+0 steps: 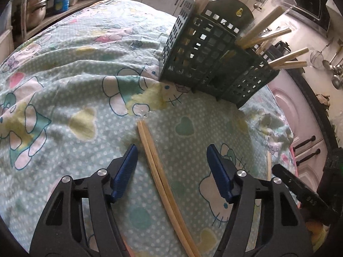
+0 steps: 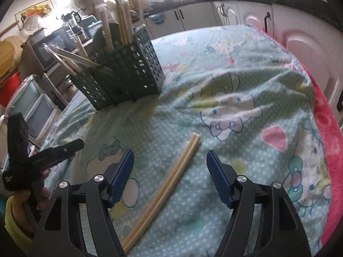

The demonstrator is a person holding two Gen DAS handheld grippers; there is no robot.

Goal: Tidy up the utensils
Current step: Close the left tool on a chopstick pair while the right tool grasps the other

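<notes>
Both the left gripper and right gripper have black skeletal frames, silver round screws and ribbed blue finger pads. A yellow-green sleeve cuff covers the person's wrist.

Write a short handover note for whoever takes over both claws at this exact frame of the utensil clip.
Left claw: open, empty, low over a pair of chopsticks lying on the cloth.
Right claw: open, empty, over a chopstick pair too; whether it is the same pair I cannot tell.
Green holder: stands further back on the cloth, several chopsticks already in it.
Done: those chopsticks stowed.
Left: pick up the loose chopsticks and drop them into the holder. A further stick lies near the cloth's edge.
</notes>
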